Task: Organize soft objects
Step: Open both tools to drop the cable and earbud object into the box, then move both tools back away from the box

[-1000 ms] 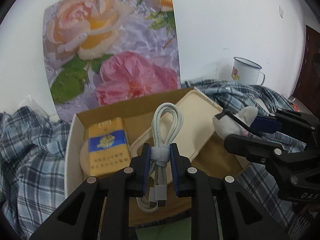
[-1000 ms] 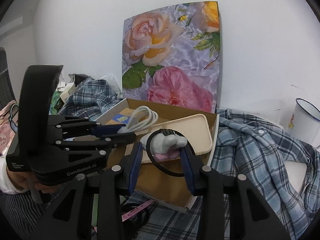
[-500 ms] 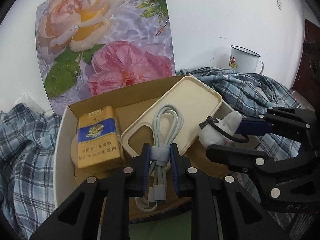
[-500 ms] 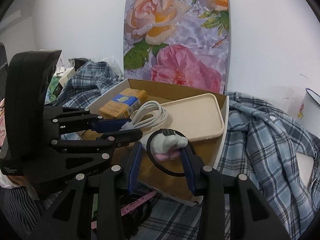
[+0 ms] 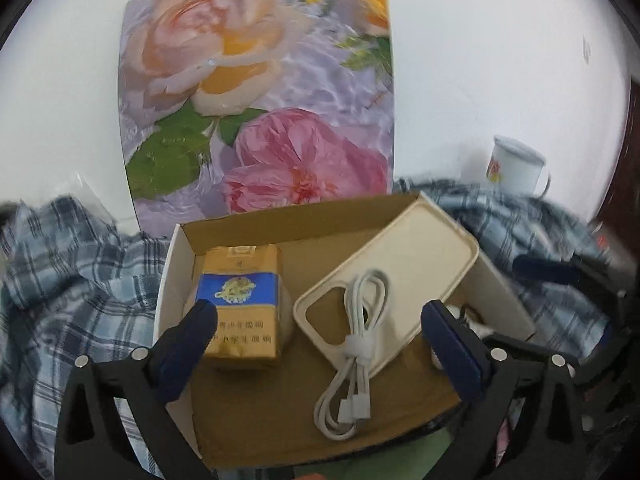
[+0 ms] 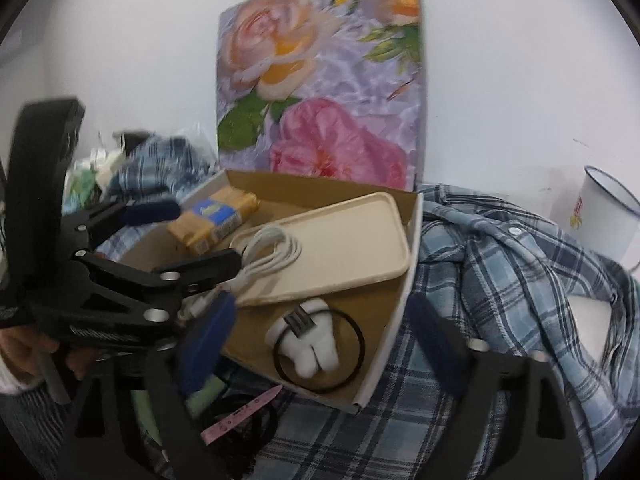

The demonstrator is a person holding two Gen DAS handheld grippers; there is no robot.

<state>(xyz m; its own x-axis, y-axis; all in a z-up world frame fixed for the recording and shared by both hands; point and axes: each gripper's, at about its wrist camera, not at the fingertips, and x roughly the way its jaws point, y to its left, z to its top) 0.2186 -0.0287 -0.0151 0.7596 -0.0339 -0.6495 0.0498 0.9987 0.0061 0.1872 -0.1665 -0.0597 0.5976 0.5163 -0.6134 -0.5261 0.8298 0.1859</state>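
Note:
An open cardboard box (image 5: 280, 232) (image 6: 404, 300) holds the items. A bundled white charging cable (image 5: 356, 344) (image 6: 272, 256) lies loose across the edge of a cream phone case (image 5: 400, 264) (image 6: 340, 240). My left gripper (image 5: 320, 316) (image 6: 204, 234) hangs over it, jaws opening wide and touching nothing. A white plush hair tie with a black elastic ring (image 6: 308, 344) rests on the box floor. Above it, the jaws of my right gripper (image 6: 320, 312) are opening and the pads are clear of it. A yellow and blue cigarette pack (image 5: 240, 308) (image 6: 216, 220) sits at the box's left.
A floral board (image 5: 260, 100) leans on the white wall behind the box. Blue plaid cloth (image 6: 500, 280) surrounds the box. An enamel mug (image 6: 600, 216) stands at the far right. A pink strip (image 6: 240, 412) and dark items lie in front of the box.
Both grippers have opened. The cable dropped from the left gripper onto the phone case and box floor. The plush hair tie fell from the right gripper into the box.

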